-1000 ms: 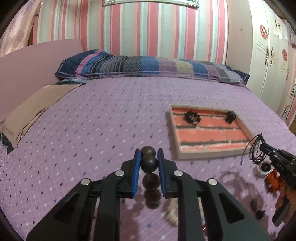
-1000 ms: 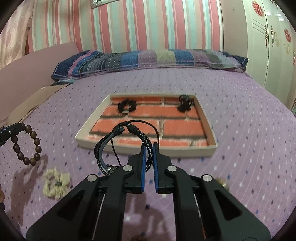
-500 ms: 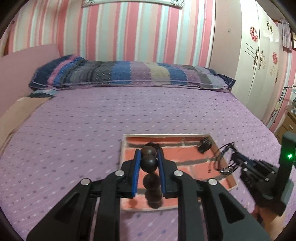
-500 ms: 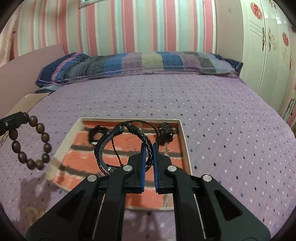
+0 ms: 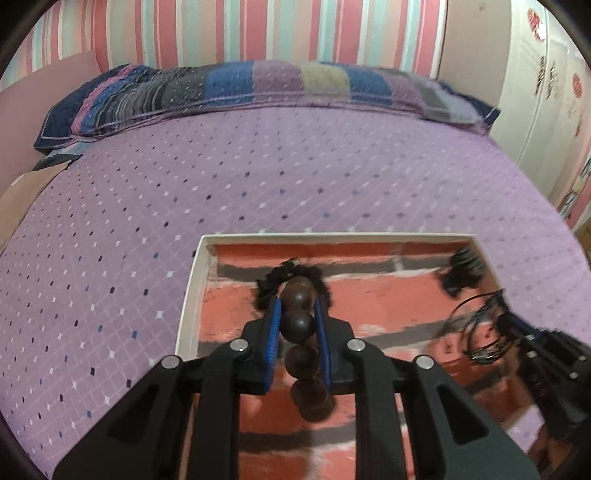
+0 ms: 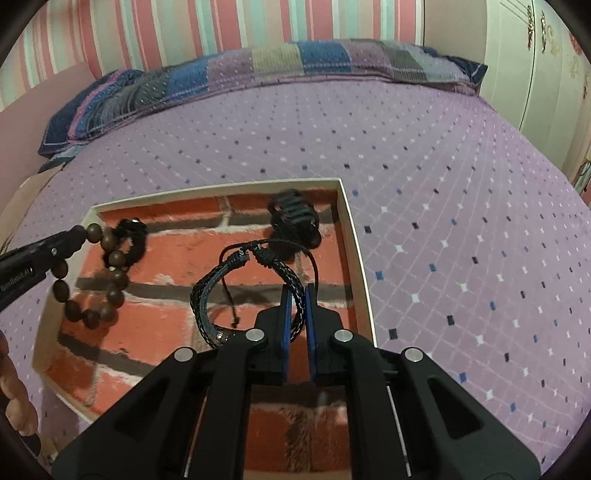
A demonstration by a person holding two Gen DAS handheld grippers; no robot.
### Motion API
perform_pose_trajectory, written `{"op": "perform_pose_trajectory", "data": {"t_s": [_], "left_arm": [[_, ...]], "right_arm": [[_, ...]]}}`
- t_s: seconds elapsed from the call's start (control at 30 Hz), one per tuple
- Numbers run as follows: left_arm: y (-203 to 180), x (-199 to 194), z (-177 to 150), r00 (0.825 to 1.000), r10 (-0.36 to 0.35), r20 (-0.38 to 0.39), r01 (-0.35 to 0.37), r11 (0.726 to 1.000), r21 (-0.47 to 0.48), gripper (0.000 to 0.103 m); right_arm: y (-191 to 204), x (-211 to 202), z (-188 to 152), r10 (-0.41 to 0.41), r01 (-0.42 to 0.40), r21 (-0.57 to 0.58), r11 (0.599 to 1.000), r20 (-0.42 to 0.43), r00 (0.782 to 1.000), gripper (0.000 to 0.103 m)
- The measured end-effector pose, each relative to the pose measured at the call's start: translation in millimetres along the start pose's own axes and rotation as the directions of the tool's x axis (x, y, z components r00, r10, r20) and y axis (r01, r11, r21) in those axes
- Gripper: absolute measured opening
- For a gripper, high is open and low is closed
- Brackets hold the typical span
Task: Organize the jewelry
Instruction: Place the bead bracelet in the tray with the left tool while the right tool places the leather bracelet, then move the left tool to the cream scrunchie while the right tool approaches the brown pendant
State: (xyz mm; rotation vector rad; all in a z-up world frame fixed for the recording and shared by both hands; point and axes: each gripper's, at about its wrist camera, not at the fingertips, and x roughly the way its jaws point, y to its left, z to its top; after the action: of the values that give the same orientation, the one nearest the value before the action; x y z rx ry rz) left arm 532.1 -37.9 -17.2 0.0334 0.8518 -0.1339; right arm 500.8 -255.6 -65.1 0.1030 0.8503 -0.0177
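Wooden-bead bracelet (image 5: 297, 322) clamped in the left tool (image 5: 297, 325) — its blue pads closed on one dark bead, the rest of the loop hanging below over the tray (image 5: 192, 280). In the right wrist view the same beads (image 6: 110, 280) dangle above the tray's left part, in front of a black scrunchie-like ring (image 6: 135, 236) lying on the brick-patterned floor. Right tool (image 6: 296, 306): pads nearly together, gripping the braided black leather bracelet (image 6: 236, 288), which stands up in a loop to the left of the fingers, over the tray's middle. A second black item (image 6: 295, 218) rests near the tray's far right corner; its kind cannot be told. The tray — cream-rimmed (image 6: 347, 229) — sits on a purple bedspread (image 6: 461, 221) with small diamond marks. A striped pillow (image 5: 258, 88) lies at the head of the bed, against a striped wall (image 5: 258, 29).
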Motion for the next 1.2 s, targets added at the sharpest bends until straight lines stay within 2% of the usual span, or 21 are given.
{"op": "perform_pose_trajectory", "data": {"t_s": [0.3, 0.57, 0.63, 0.67, 0.7, 0.73, 0.77, 0.8, 0.83, 0.93, 0.97, 1.03, 1.2], "left_arm": [[19, 39, -2, 0.996, 0.051, -0.072, -0.052, 0.999, -0.016, 0.019], [15, 39, -3, 0.994, 0.068, -0.081, -0.066, 0.997, 0.036, 0.021], [11, 35, -4, 0.995, 0.065, -0.081, -0.062, 0.997, 0.05, 0.026], [10, 33, -4, 0.995, 0.064, -0.079, -0.06, 0.997, 0.055, 0.035], [9, 27, -5, 0.995, 0.069, -0.067, -0.065, 0.996, 0.061, 0.043], [8, 21, -6, 0.996, 0.07, -0.056, -0.066, 0.996, 0.065, 0.047], [6, 15, -7, 0.997, 0.063, -0.046, -0.06, 0.996, 0.068, 0.053], [5, 9, -7, 0.998, 0.056, -0.039, -0.053, 0.996, 0.071, 0.055], [5, 0, -7, 0.998, 0.048, -0.032, -0.046, 0.997, 0.07, 0.055], [8, -27, -6, 1.0, 0.011, -0.006, -0.011, 0.998, 0.057, 0.06], [9, -38, -6, 1.0, 0.001, 0.006, -0.002, 0.999, 0.053, 0.066], [16, -64, -6, 0.999, 0.002, 0.045, -0.004, 0.999, 0.044, 0.072], [27, -119, -21, 0.994, 0.027, 0.11, -0.032, 0.999, 0.043, 0.085]], "right_arm": [[-9, 32, 14, -0.028, 0.031, 0.037, 0.999, -0.074, 0.997, 0.008], [-9, 47, 16, -0.069, 0.072, 0.027, 0.997, -0.12, 0.99, 0.011], [-8, 47, 16, -0.056, 0.058, 0.016, 0.998, -0.126, 0.991, 0.02], [-7, 46, 17, -0.045, 0.046, 0.006, 0.999, -0.131, 0.99, 0.024], [-6, 44, 17, -0.041, 0.041, -0.002, 0.999, -0.131, 0.991, 0.037], [-4, 39, 18, -0.029, 0.029, -0.009, 1.0, -0.121, 0.992, 0.046], [-2, 34, 19, -0.013, 0.012, -0.012, 1.0, -0.115, 0.993, 0.05], [-1, 26, 20, -0.017, 0.015, -0.017, 1.0, -0.107, 0.994, 0.062], [-1, 18, 21, -0.022, 0.02, -0.023, 1.0, -0.09, 0.996, 0.068], [-6, -8, 25, 0.016, -0.017, -0.025, 1.0, -0.054, 0.998, 0.078], [-9, -17, 27, 0.024, -0.025, -0.024, 0.999, -0.044, 0.999, 0.08], [-14, -42, 28, 0.016, -0.017, -0.022, 1.0, -0.004, 1.0, 0.09], [-23, -104, 13, 0.001, 0.004, -0.054, 0.999, 0.088, 0.996, 0.098]]}}
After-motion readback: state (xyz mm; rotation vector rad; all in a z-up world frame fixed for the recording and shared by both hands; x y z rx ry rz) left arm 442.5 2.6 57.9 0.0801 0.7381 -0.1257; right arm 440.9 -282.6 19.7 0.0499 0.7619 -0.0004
